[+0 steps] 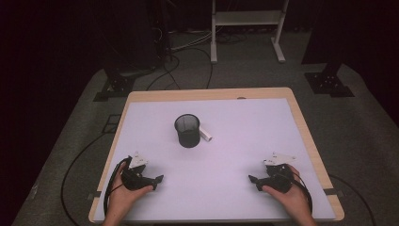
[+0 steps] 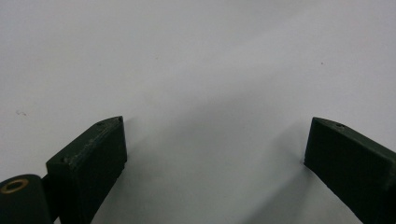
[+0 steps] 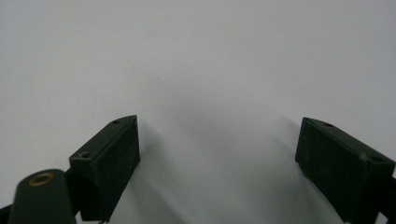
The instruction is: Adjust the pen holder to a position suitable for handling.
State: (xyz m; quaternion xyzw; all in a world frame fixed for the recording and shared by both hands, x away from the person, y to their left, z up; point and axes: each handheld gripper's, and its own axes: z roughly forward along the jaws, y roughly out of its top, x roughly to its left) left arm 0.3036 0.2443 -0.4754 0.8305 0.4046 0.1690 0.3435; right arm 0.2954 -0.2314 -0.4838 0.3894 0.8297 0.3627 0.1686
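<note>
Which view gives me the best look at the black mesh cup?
The high view: the black mesh cup stands upright mid-table, with a small white object lying against its right side. The left and right gripper views look along open jaws at bare white tabletop, so they don't help.

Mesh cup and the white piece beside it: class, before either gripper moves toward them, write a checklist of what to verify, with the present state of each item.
1. Left gripper jaws apart with nothing between them: ok; its own view shows bare table between them.
2. Right gripper jaws apart with nothing between them: ok.
3. Black mesh cup upright, mouth up: ok.
4. White piece reachable: ok in part; it lies on the table at the cup's right, one end hidden behind the cup.
5. Whether the piece touches the cup: cannot tell.
6. White table top bare between grippers and cup: ok.
</note>
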